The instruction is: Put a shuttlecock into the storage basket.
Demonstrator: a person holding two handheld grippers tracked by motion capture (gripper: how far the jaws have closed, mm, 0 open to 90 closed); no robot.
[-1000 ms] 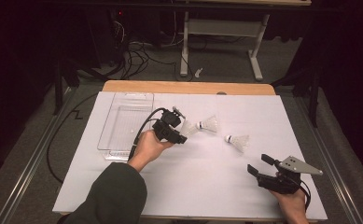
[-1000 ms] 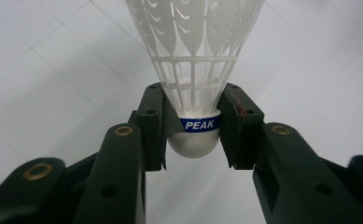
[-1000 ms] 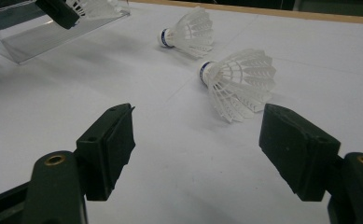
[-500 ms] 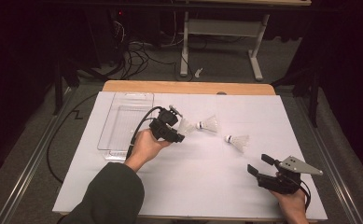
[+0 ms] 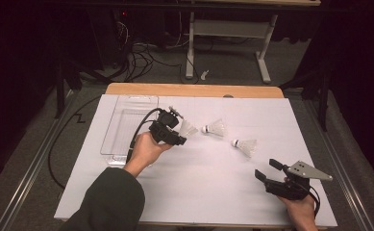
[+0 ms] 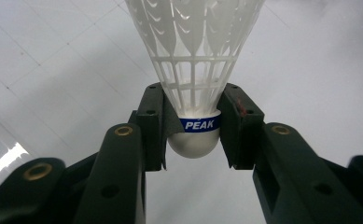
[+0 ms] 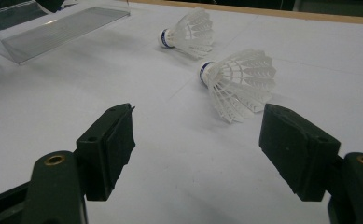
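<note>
My left gripper (image 5: 180,133) is shut on a white shuttlecock (image 5: 188,128) and holds it just above the white sheet, right of the clear tray (image 5: 127,126). In the left gripper view the pads (image 6: 157,122) clamp its blue-banded cork base (image 6: 195,135), and the skirt points away. Two more shuttlecocks lie on the sheet, one (image 5: 214,128) near the middle and one (image 5: 244,146) to its right. My right gripper (image 5: 267,169) rests open near the front right edge. Its view shows the nearer shuttlecock (image 7: 237,83) ahead between the jaws and the other (image 7: 188,32) beyond.
The clear plastic tray (image 7: 53,28) stands at the sheet's left. A wooden table edge (image 5: 194,90) runs along the back. Cables and a metal stand (image 5: 228,33) are on the floor behind. Open sheet lies between the two hands.
My left gripper has drifted slightly left and toward the tray with the shuttlecock in it. The right gripper has stayed put.
</note>
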